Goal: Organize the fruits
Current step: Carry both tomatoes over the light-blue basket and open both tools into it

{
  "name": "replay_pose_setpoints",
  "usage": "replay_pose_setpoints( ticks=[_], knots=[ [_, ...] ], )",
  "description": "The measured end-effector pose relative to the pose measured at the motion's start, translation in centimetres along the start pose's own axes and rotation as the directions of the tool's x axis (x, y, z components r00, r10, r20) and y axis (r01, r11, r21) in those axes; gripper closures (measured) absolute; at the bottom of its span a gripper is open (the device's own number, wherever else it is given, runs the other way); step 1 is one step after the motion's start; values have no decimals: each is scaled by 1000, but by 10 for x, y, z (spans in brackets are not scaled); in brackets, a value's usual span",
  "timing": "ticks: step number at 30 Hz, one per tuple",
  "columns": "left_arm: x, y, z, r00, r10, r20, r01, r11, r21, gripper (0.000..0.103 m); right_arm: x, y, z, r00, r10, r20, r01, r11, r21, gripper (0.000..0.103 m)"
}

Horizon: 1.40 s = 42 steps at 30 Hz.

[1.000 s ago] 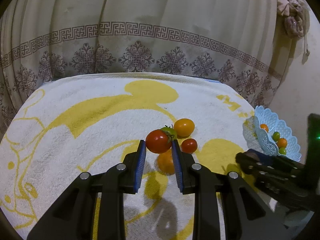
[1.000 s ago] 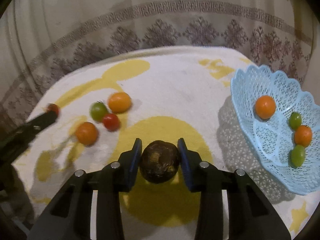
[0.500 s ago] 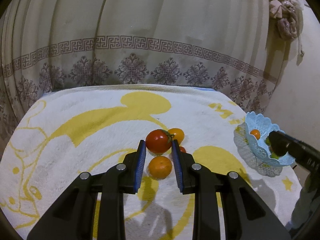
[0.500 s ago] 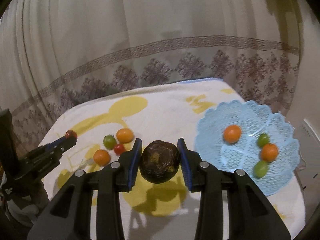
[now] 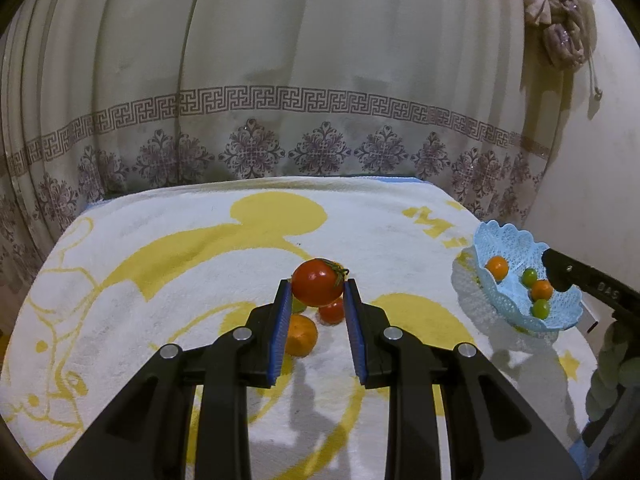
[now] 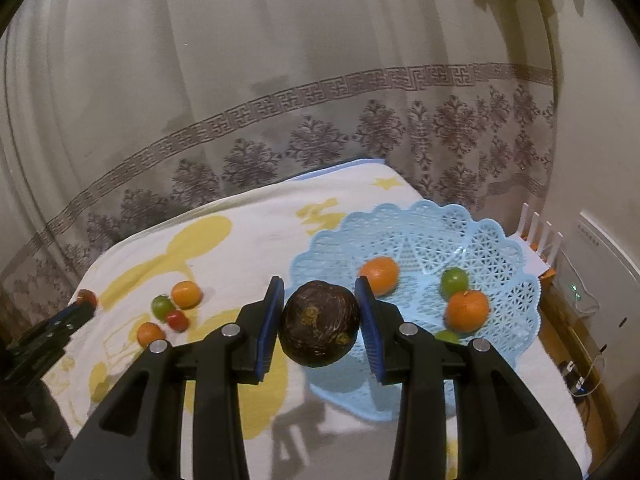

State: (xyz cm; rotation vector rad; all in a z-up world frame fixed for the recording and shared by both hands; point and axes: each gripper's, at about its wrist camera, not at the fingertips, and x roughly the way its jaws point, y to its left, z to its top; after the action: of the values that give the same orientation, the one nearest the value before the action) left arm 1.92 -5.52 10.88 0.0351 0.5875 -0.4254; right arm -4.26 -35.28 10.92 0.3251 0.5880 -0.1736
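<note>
Right gripper: clamped on 1 dark brown round fruit, held in the air at the near rim of the basket. Left gripper: clamped on 1 red tomato with a green stalk, held above the loose fruit.

Remaining items, largest to smallest:
- Curtain, patterned border, behind the table.
- Towel, white with yellow print, covering the table.
- Basket, pale blue openwork, at the right end of the towel. Contents: 2 orange fruits, 2 green fruits.
- Loose fruit on the towel, 4 pieces close together: larger orange fruit, smaller orange fruit, green fruit, small red tomato.

Step in hand, as judged: both fruits are lifted and in carriage; the right is nearest delivery. Next move calls for bringing the dark fruit over a bare patch of the basket floor, lowering it and opening the fingers gently so it does not strike the fruit inside; the left must cross the towel to follow.

Hard to make out: 1 green fruit in the basket is mostly hidden behind the right gripper's finger; in the left view the green fruit and larger orange fruit sit behind the tomato and fingers; the dark fruit's kind is uncertain.
</note>
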Motion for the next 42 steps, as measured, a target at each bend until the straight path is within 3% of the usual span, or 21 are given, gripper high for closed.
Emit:
replay_pose_setpoints(
  ticks=[9, 13, 27, 34, 37, 38, 39, 40, 42],
  knots=[
    [3, -35, 10, 1000, -20, -5, 20, 999, 25, 76, 13, -34, -2, 1000, 17, -22, -16, 998, 56, 64],
    [11, -60, 16, 998, -61, -24, 62, 997, 47, 76, 6, -48, 1, 1000, 27, 6, -28, 996, 85, 43],
    [46, -151, 24, 971, -217, -96, 228, 965, 132, 76, -19, -90, 12, 995, -11, 100, -5, 987, 158, 43],
    [61, -208, 19, 944, -299, -139, 324, 919, 225, 76, -23, -98, 11, 991, -56, 120, 36, 986, 162, 43],
    [67, -222, 15, 940, -304, -153, 334, 910, 245, 75, -27, -101, 11, 987, -83, 134, 61, 985, 160, 43],
    [70, -223, 15, 940, -302, -159, 334, 910, 245, 72, -29, -103, 11, 986, -93, 140, 70, 984, 164, 43],
    [72, -223, 14, 943, -293, -161, 325, 914, 244, 55, -31, -105, 11, 985, -101, 143, 76, 983, 167, 43],
    [73, -222, 13, 947, -283, -152, 313, 919, 241, 48, -32, -107, 11, 983, -108, 148, 82, 982, 172, 43],
    [74, -218, 14, 950, -278, -140, 305, 922, 239, 45, -36, -110, 10, 982, -112, 154, 83, 979, 184, 43]
  ],
)
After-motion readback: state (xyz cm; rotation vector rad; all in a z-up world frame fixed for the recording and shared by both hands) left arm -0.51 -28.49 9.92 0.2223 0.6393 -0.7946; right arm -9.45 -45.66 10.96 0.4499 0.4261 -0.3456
